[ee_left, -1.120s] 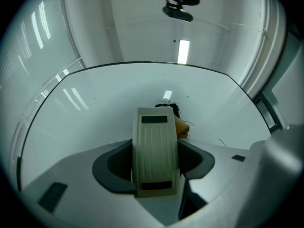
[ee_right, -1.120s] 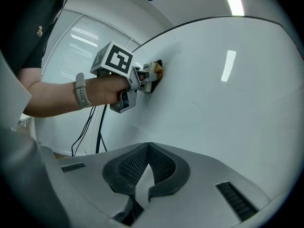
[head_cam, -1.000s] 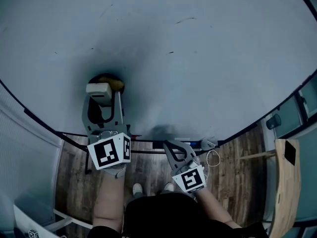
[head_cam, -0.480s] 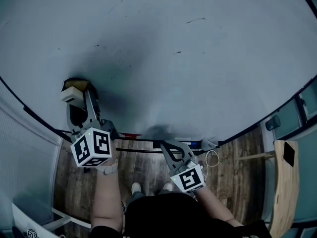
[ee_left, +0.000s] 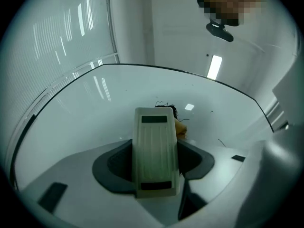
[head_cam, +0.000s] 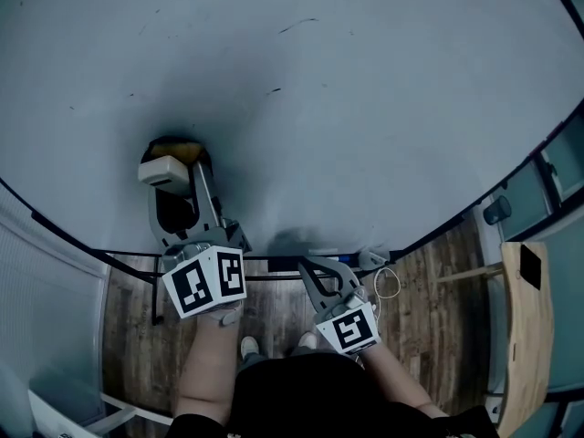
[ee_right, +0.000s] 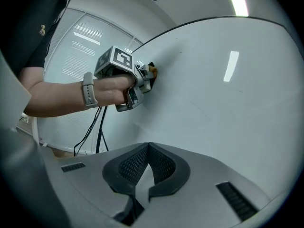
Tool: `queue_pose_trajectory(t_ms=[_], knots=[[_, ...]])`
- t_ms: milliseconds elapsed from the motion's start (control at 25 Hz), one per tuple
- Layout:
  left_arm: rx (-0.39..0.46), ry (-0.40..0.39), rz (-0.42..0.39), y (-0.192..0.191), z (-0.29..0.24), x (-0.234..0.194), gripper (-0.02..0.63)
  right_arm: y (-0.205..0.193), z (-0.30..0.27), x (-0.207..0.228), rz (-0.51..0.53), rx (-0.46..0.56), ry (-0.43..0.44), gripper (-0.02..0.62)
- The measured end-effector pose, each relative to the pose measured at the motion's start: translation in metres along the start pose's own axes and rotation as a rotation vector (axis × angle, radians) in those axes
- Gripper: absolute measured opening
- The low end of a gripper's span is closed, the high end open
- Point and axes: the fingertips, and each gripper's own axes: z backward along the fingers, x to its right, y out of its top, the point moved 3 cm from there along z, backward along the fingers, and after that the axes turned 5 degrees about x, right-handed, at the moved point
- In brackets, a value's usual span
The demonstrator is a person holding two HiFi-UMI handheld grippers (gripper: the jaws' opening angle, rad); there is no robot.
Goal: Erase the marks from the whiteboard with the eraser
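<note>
So the left hand-held gripper (head_cam: 178, 190) is clamped on the eraser (head_cam: 163, 170), a pale ribbed block that sticks out past the jaw tips. Its far end sits against the whiteboard (head_cam: 392, 117), low on the left side. In the left gripper view the eraser fills the whole gap between the jaws, and there's a dark scribble (ee_left: 164, 105) right at its far end. A couple of short dark strokes (head_cam: 297, 26) sit higher up the board, well apart from the eraser. The right hand-held gripper (head_cam: 317, 275) is down by the board's bottom edge, jaws pressed together with nothing between them.
</note>
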Motion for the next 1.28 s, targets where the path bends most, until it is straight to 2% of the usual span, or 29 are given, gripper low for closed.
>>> queue_pose_trajectory(t_ms=[280, 320, 440, 480, 600, 640, 760, 920, 1000, 1160, 1280], knots=[[0.015, -0.182, -0.278, -0.004, 0.001, 0.075, 0.253, -0.022, 0.030, 0.020, -0.055, -0.007, -0.098, 0.026], [0.012, -0.201, -0.289, -0.004, 0.002, 0.088, 0.253, -0.023, 0.035, 0.022, -0.053, -0.017, -0.105, 0.026], [-0.018, -0.225, -0.255, -0.008, 0.006, 0.123, 0.253, -0.029, 0.051, 0.027, -0.065, -0.031, -0.139, 0.026], [-0.030, -0.249, -0.282, -0.013, 0.009, 0.135, 0.253, -0.032, 0.056, 0.030, -0.068, -0.037, -0.152, 0.026], [-0.058, -0.391, -0.504, -0.035, 0.024, 0.171, 0.253, -0.041, 0.074, 0.039, -0.081, -0.057, -0.196, 0.026], [-0.049, -0.421, -0.541, -0.042, 0.031, 0.181, 0.253, -0.043, 0.081, 0.042, -0.088, -0.060, -0.214, 0.026], [-0.029, -0.466, -0.576, -0.069, 0.052, 0.199, 0.253, -0.052, 0.099, 0.048, -0.115, -0.070, -0.270, 0.026], [-0.050, -0.507, -0.612, -0.107, 0.080, 0.216, 0.255, -0.067, 0.125, 0.053, -0.147, -0.106, -0.339, 0.026], [-0.069, -0.519, -0.606, -0.128, 0.094, 0.222, 0.255, -0.075, 0.138, 0.054, -0.156, -0.133, -0.369, 0.026], [-0.147, -0.589, -0.618, -0.165, 0.120, 0.231, 0.255, -0.085, 0.159, 0.056, -0.174, -0.165, -0.425, 0.026], [-0.256, -0.678, -0.610, -0.190, 0.142, 0.241, 0.255, -0.093, 0.177, 0.056, -0.192, -0.190, -0.472, 0.026]])
